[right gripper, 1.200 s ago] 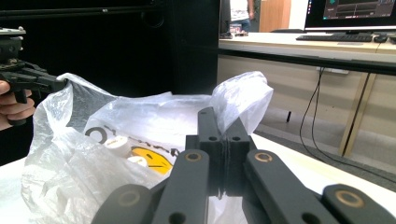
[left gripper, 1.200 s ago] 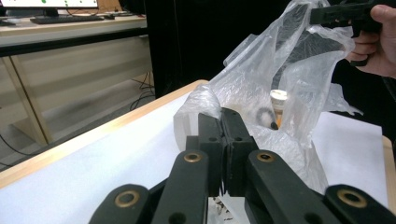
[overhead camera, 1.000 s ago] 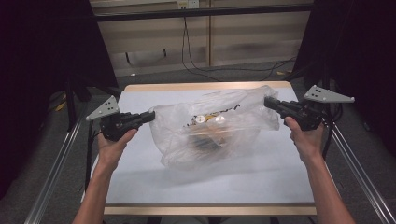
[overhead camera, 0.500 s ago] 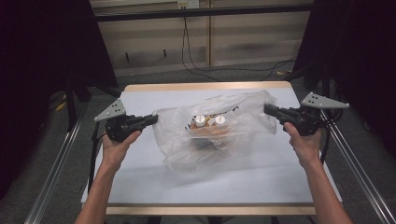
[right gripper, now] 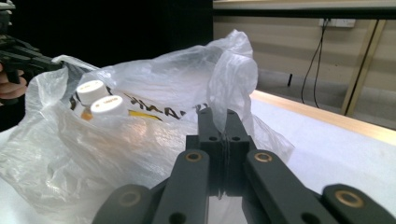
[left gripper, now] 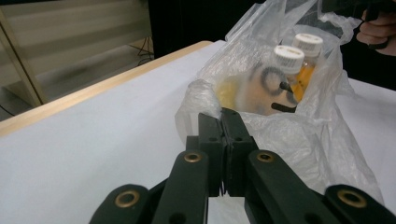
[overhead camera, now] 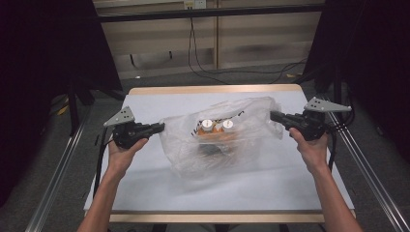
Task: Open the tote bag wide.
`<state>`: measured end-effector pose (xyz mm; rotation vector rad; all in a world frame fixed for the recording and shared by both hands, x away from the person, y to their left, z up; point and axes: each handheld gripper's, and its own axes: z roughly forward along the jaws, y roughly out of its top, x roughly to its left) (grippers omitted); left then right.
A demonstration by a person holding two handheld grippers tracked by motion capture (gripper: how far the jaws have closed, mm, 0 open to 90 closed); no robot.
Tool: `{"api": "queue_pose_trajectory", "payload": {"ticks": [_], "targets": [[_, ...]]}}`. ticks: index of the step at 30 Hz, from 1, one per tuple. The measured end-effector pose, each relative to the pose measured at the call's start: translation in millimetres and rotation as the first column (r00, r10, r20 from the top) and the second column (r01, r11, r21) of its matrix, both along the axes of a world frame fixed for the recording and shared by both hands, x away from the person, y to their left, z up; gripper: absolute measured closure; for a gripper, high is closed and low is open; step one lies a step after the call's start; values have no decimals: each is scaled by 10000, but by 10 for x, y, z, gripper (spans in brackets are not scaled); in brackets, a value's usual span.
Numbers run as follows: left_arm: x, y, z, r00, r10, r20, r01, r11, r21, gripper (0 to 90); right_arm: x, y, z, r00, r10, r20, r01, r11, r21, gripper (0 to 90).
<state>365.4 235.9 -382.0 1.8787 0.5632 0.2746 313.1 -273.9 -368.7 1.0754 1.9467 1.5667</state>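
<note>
A clear plastic bag lies across the middle of the white table, stretched between my two grippers. Inside it stand two orange bottles with white caps, next to something dark. My left gripper is shut on the bag's left edge; in the left gripper view its jaws pinch crumpled film, with the bottles just behind. My right gripper is shut on the bag's right edge, and the film rises from between its jaws. The caps lie beyond.
The table has a wooden rim along the far side. Metal rails run along both sides of the table. Black cables lie on the floor behind it. Bare white tabletop surrounds the bag.
Both hands have sunk a little with the bag held between them. The bag and its bottles have settled lower onto the table.
</note>
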Motion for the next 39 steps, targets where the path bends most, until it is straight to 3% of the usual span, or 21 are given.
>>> {"api": "queue_pose_trajectory", "payload": {"ticks": [3,7,17,21,24,32,38,39], "targets": [[-1,-1,-49,9999,22,-134,-21,9999,115,886,1,-22,-23,10000,-29,-46,29,10000,-24,894],[2,-13,-90,9999,59,-150,-50,9984,562,887,18,-50,-59,9998,-89,-183,87,9999,-108,895],[15,-45,-263,9974,110,-716,-36,9947,1028,887,58,-13,-145,9982,-46,-591,28,9995,-303,895],[17,-66,-284,9975,0,-700,94,9910,1338,887,72,-6,-188,9974,-16,-722,-23,9986,-534,895],[12,-88,-321,9973,13,-735,108,9862,1650,887,95,-25,-259,9952,-64,-976,-4,9975,-701,896],[58,-23,-448,9932,137,-1158,62,9854,1699,888,133,-28,-423,9867,-123,-1618,-58,9938,-1107,896],[68,-30,-544,9904,241,-1360,69,9748,2228,887,151,-51,-531,9787,-225,-2041,-62,9903,-1391,897],[70,-19,-567,9884,296,-1488,33,9763,2164,888,149,-57,-552,9766,-268,-2132,-52,9889,-1482,897]]}}
